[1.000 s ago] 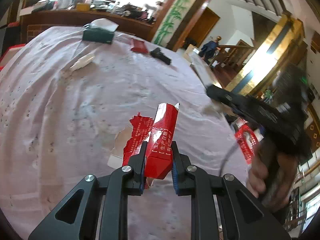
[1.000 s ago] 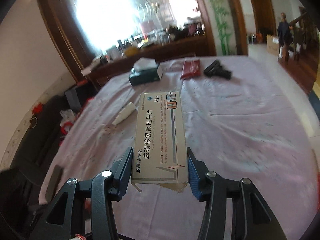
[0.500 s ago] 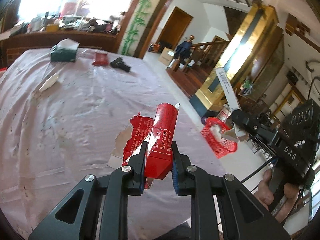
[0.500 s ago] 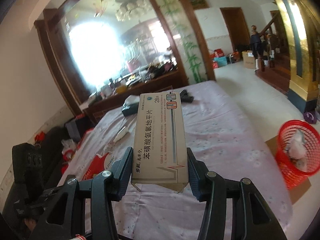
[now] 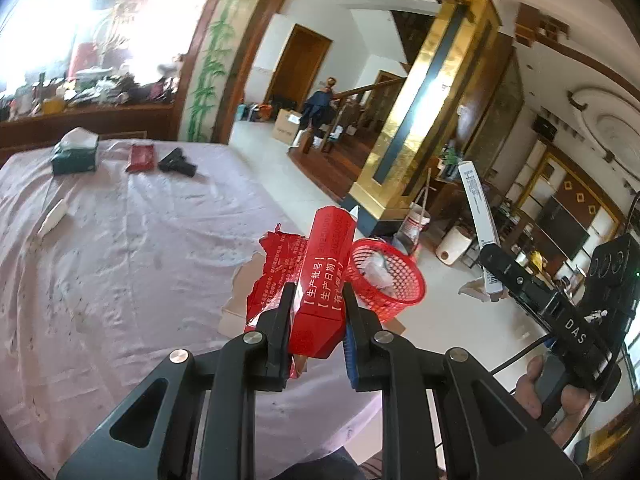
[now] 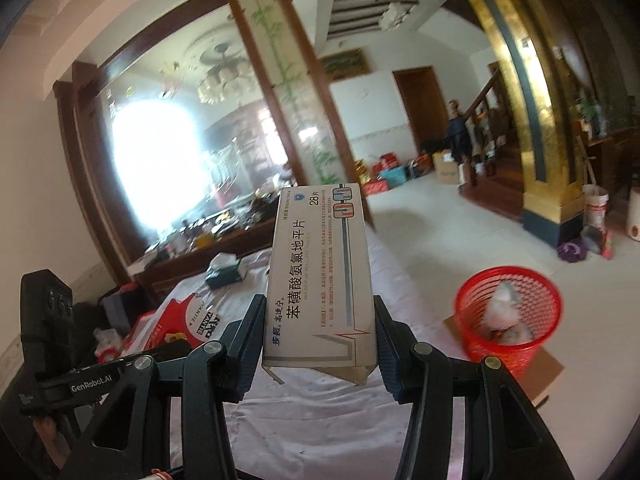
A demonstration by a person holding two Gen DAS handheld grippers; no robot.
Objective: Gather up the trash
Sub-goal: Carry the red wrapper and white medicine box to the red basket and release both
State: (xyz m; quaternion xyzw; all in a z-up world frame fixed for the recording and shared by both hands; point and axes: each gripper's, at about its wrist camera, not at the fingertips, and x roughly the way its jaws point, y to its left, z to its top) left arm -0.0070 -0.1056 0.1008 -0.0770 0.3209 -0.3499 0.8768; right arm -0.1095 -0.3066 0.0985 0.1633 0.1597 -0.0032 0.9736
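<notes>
My left gripper point(image 5: 316, 300) is shut on a torn red carton point(image 5: 320, 276) and holds it over the table's right edge, just left of a red mesh bin point(image 5: 390, 280) on the floor. My right gripper point(image 6: 318, 320) is shut on a white medicine box point(image 6: 320, 276) held upright above the table. The same red bin point(image 6: 508, 316), with crumpled white trash in it, stands on the floor to its right. The right gripper also shows at the right in the left wrist view point(image 5: 560, 312).
A table with a pink cloth point(image 5: 120, 260) carries a green tissue box point(image 5: 74, 156), a red packet point(image 5: 141, 157), a black object point(image 5: 178, 163) and a white tube point(image 5: 52, 216). A gold pillar point(image 5: 404, 132) and white buckets point(image 5: 454, 244) stand beyond the bin.
Both grippers have swung right, away from the table's middle. The red bin has come into view and now lies close beside both held items.
</notes>
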